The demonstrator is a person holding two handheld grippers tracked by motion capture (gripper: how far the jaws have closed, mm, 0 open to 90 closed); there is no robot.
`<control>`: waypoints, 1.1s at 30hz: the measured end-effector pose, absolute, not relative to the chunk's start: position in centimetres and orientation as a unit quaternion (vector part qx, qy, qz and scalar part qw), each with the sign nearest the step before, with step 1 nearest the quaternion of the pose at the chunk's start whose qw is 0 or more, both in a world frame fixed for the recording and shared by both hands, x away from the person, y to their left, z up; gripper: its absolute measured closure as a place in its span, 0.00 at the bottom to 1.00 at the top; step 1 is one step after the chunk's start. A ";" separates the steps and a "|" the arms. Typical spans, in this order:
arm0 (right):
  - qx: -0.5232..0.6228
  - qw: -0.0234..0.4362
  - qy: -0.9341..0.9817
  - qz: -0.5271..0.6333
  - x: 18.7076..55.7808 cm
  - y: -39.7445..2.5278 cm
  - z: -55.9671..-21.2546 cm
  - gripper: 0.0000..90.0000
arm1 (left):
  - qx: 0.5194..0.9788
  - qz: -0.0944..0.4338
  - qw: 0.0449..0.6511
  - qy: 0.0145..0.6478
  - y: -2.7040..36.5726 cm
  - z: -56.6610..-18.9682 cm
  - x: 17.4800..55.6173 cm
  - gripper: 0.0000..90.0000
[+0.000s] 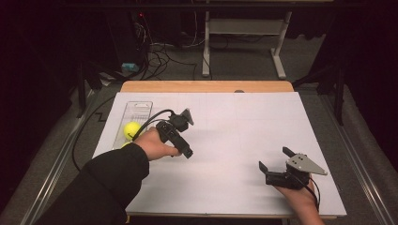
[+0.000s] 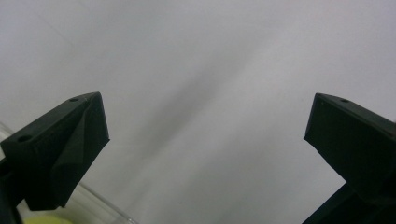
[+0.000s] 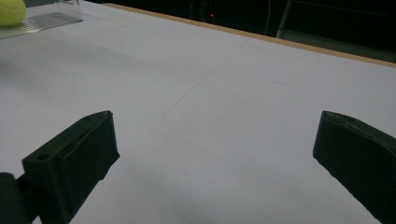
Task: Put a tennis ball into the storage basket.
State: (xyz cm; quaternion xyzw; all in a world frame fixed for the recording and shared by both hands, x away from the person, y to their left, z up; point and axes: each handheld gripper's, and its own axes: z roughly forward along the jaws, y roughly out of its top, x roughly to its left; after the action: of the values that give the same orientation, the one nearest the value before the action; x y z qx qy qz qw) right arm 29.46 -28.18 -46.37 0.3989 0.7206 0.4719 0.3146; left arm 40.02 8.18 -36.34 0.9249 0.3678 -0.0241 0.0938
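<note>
A yellow ball (image 1: 131, 130) lies in a clear plastic tray (image 1: 137, 108) at the left of the white-covered table (image 1: 234, 122). My left gripper (image 1: 184, 149) is just right of the tray, tilted down at the white surface. In the left gripper view it (image 2: 205, 126) is open with nothing between its jaws, and the tray's edge (image 2: 102, 210) and a sliver of yellow ball (image 2: 46, 220) show at the bottom left. My right gripper (image 1: 275, 159) rests near the front right, open and empty (image 3: 215, 140), facing the far-off ball (image 3: 11, 11) and tray (image 3: 44, 21).
A second bit of yellow (image 1: 126, 144) peeks out beside the left sleeve, at the tray's near end. The table's wooden far edge (image 1: 206, 86) borders a dark floor with cables and a desk frame (image 1: 244, 28). White surface spreads between the two grippers.
</note>
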 end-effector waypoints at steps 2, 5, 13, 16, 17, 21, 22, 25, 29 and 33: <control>0.398 0.314 0.720 0.473 29.5 -28.1 -46.4 0.00 | 0.926 -0.025 0.099 0.362 7.8 -36.6 39.9 0.01; 0.398 0.314 0.720 0.473 29.5 -28.1 -46.4 0.00 | 0.927 -0.017 0.104 0.359 7.5 -37.4 39.6 0.01; 0.395 0.314 0.721 0.474 29.4 -28.0 -46.3 0.00 | 0.915 -0.019 0.131 0.380 7.4 -41.6 38.5 0.01; 0.395 0.314 0.722 0.474 29.4 -28.0 -46.3 0.00 | 0.896 0.003 0.199 0.397 8.3 -41.9 37.4 0.01; 0.395 0.314 0.722 0.474 29.4 -28.0 -46.3 0.00 | 0.896 0.003 0.199 0.397 8.3 -41.9 37.4 0.01; 0.395 0.314 0.721 0.474 29.4 -27.9 -46.3 0.00 | 0.874 0.016 0.261 0.410 9.3 -42.5 36.5 0.01; 0.395 0.313 0.722 0.475 29.3 -27.9 -46.3 0.00 | 0.869 0.025 0.273 0.411 9.4 -42.7 36.2 0.01; 0.393 0.313 0.722 0.476 29.3 -27.8 -46.3 0.00 | 0.853 0.043 0.318 0.412 10.1 -43.3 35.5 0.01; 0.391 0.310 0.724 0.475 29.3 -27.6 -46.4 0.00 | 0.824 0.066 0.388 0.407 11.2 -44.2 34.3 0.00; 0.389 0.307 0.724 0.480 29.2 -27.4 -46.3 0.00 | 0.804 0.084 0.432 0.399 11.9 -44.9 33.5 0.00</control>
State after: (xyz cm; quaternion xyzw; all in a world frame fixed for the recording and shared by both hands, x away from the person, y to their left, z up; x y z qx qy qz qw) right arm 29.20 -27.44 -46.34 0.3889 0.7243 0.4796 0.3070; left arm 33.53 11.95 -44.86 0.8044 0.3987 0.0837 0.4323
